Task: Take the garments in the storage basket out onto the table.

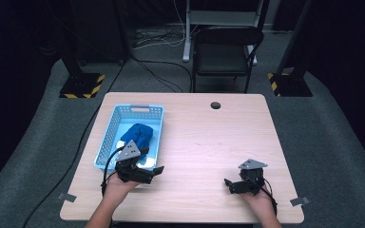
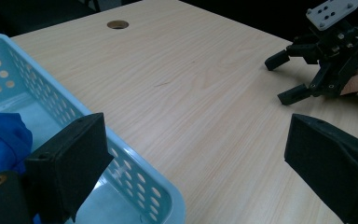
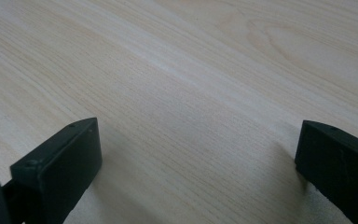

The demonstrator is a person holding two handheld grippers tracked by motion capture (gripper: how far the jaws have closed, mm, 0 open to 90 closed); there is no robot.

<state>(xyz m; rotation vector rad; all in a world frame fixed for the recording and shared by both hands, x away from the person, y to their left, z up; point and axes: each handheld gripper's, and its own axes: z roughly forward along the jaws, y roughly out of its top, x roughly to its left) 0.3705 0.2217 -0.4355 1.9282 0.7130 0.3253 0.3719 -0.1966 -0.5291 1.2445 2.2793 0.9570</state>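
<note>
gripper (image 3: 198,140) spread wide, bare wooden table (image 3: 191,70)

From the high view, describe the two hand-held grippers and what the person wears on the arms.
Both the left gripper and the right gripper are black, angular two-jaw tools, each topped by a grey three-cornered plate with small holes. A black cable trails from each. The jaws are flat, blocky black pads. The forearms are bare; no sleeves or gloves show.

Grey carpet floor (image 1: 323,142) — black folding chair (image 1: 225,52) behind wooden table (image 1: 218,142).
</note>
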